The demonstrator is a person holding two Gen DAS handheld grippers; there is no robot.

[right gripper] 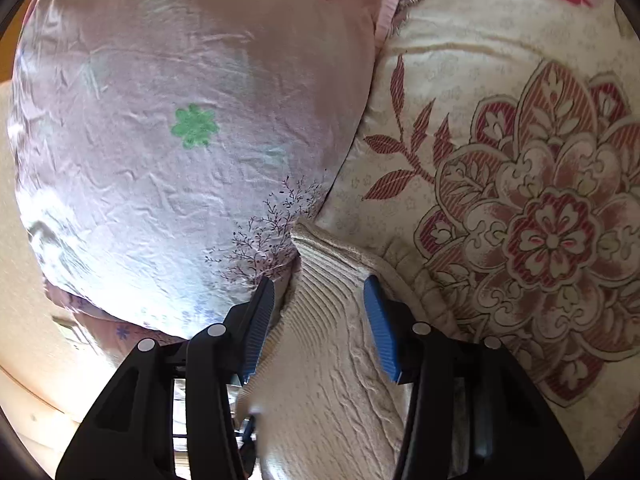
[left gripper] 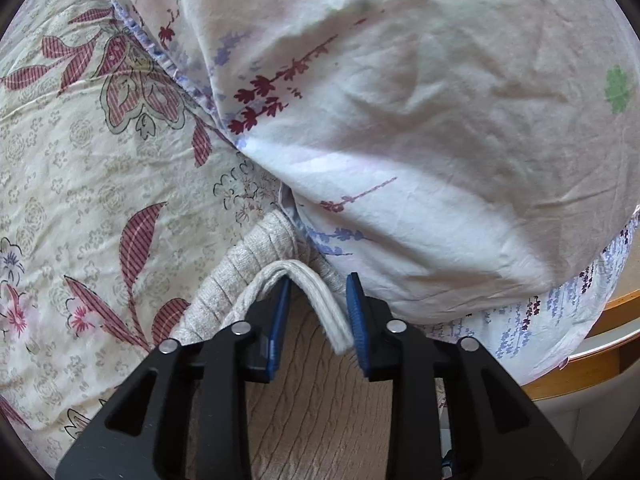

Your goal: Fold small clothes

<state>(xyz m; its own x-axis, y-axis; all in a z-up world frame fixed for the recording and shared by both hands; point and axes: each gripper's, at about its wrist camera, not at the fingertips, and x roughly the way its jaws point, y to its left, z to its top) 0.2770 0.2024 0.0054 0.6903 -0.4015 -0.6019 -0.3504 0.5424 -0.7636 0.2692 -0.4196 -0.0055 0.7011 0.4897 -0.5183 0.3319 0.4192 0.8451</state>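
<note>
Early in the fold, by the look of it: garment not yet spread, still being taken up.

Beige ribbed knit garment (left gripper: 256, 264) lying on the flowered bedspread (left gripper: 80, 168), one end tucked against the pale pillow (left gripper: 420, 100) with the green flower print. Wooden bed frame (left gripper: 580, 368) showing beyond the pillow in the left wrist view.

Left hand-held gripper (left gripper: 318, 312): blue pads apart, a rolled edge of the knit (left gripper: 320, 300) draped between them, seemingly resting against the right-hand pad; not pinched, so open and merely straddling the edge.

Right hand-held gripper (right gripper: 320, 320): pads wide apart too, with the ribbed cloth (right gripper: 328, 304) running up between them toward the seam between pillow (right gripper: 180, 128) and bedspread (right gripper: 520, 200). No squeeze visible there either.

Next, probably: close both on the cloth, get enough layers for a firm hold, then draw the garment clear of the pillow and lay it flat on open bedspread. Soft knit likely to stretch or slip from a shallow bite, hence a deeper pinch advisable.
</note>
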